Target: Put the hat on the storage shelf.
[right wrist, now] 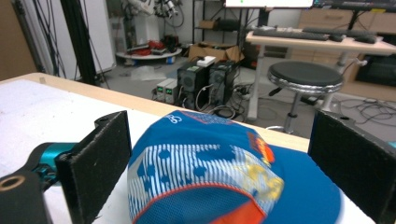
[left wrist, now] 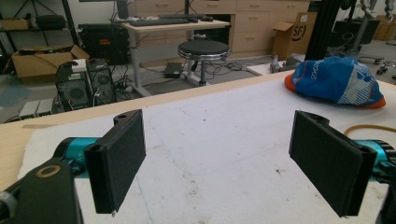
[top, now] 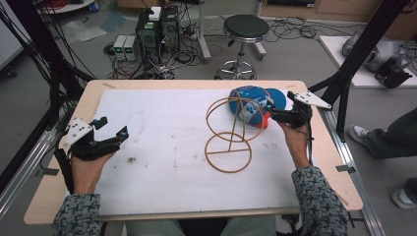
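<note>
the right gripper (right wrist: 224, 172) looks along its two black jaws, which stand wide apart at the lower left and lower right. between them, close up, lies a blue cap (right wrist: 219, 179) with white stripes, orange trim and a yellowish patch, resting on the white-covered tabletop (right wrist: 32, 112); neither jaw clearly touches it. past the tabletop's wooden edge stand a black round stool (right wrist: 304, 77), two dark computer towers (right wrist: 205, 81) on the floor amid cables, and a desk with a keyboard (right wrist: 299, 33).
</note>
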The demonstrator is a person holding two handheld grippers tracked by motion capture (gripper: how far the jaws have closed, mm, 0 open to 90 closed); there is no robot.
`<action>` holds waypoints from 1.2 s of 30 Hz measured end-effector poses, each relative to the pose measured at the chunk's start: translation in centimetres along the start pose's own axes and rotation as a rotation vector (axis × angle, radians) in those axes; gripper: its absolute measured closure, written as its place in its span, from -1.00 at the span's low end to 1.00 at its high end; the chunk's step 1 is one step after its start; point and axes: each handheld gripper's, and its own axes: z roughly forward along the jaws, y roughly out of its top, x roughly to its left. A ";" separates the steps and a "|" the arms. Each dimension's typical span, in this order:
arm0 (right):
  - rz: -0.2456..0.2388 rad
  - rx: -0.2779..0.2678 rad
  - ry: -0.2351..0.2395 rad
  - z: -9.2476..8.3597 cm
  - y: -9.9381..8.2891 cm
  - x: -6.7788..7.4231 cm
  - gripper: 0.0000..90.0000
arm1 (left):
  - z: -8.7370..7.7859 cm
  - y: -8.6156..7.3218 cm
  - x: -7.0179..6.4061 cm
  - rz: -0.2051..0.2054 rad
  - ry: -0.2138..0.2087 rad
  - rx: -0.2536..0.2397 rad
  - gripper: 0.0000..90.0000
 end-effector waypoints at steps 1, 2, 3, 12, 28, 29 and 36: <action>-0.002 -0.009 0.003 0.4 0.0 0.1 -0.85 | 0.0 0.0 0.0 0.002 0.001 0.001 -0.58; -0.002 -0.009 0.003 0.4 0.0 0.1 -0.85 | 0.0 0.0 0.0 0.000 0.004 -0.001 -0.58; -0.007 -0.004 0.011 1.3 -0.1 0.4 -0.85 | -0.1 0.0 0.0 0.000 0.005 -0.003 -0.58; 0.009 0.039 0.050 4.9 -0.9 2.0 -0.84 | -0.1 0.0 0.2 -0.003 0.007 0.001 -0.58; -0.036 0.145 0.055 8.4 -3.0 3.2 -0.50 | 0.0 0.1 0.1 -0.002 -0.001 0.001 -0.58; -0.044 0.146 0.049 8.5 -3.0 3.3 -0.46 | 0.0 0.1 0.1 -0.003 -0.001 0.000 -0.58; -0.027 0.159 0.043 8.5 -3.2 2.8 -0.07 | 0.1 0.0 0.0 -0.005 -0.010 0.003 -0.57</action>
